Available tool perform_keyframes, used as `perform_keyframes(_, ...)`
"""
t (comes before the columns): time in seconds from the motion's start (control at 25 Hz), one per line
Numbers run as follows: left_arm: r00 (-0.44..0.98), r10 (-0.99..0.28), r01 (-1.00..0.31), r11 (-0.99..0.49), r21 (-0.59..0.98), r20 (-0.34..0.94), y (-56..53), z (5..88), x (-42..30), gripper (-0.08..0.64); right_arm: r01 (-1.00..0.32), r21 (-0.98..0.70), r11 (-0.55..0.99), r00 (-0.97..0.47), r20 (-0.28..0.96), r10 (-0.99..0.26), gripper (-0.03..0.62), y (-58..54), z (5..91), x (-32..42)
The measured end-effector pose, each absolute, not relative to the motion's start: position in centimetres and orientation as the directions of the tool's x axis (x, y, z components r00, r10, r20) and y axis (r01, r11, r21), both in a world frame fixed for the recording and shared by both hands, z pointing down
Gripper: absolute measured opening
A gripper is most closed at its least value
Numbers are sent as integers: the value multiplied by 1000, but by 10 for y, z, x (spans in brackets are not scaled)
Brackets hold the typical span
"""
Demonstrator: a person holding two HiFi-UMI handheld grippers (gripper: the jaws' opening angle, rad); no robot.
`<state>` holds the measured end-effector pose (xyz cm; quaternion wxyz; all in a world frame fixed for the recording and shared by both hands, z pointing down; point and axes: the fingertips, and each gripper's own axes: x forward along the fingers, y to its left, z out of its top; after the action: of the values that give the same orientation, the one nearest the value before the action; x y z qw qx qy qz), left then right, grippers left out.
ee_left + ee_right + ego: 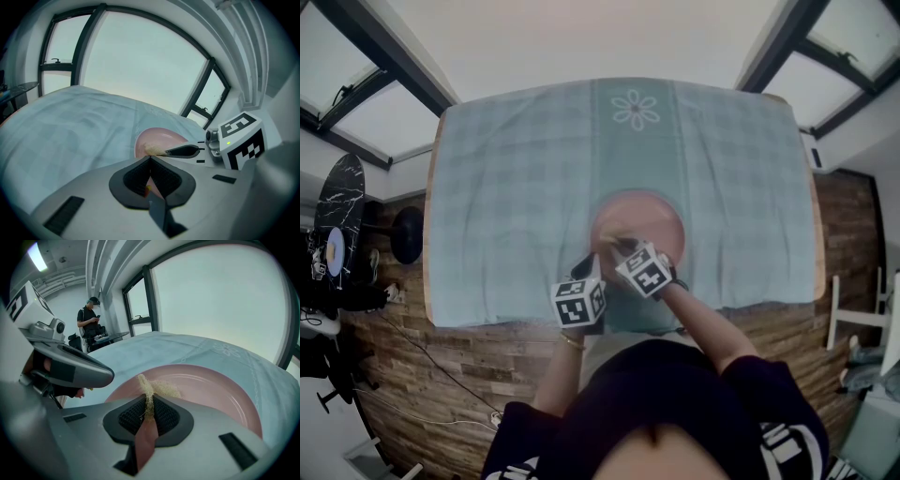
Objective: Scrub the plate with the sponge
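Here, the left gripper pinches the single plate, the right gripper the single sponge.

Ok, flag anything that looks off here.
Nothing stands out. The plate sits on the cloth, its near rim pinched by the left gripper. The right gripper holds the sponge on it. No spill or damage shows.

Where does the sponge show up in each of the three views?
Head view: sponge at the pink plate's near-left edge, in the right gripper.
Left gripper view: sponge at centre, on the plate, at the right gripper's tip.
Right gripper view: sponge at lower centre, clamped between its jaws.
Shared landmark: the pink plate.
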<state>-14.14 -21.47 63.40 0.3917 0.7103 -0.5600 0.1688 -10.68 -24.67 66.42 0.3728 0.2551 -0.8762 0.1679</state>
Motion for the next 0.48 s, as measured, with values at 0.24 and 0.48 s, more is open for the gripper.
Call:
perform_keyframes(0.24, 317, -665, -927, -67, 369, 676, -206, 629, -138, 9, -517, -109, 849, -595, 759, -265, 38, -225, 664, -105)
perform_keyframes(0.48, 322, -665, -927, -75, 368, 673, -198, 626, -130, 11, -479, -118, 870, -587, 780, -217, 38, -209, 664, -98)
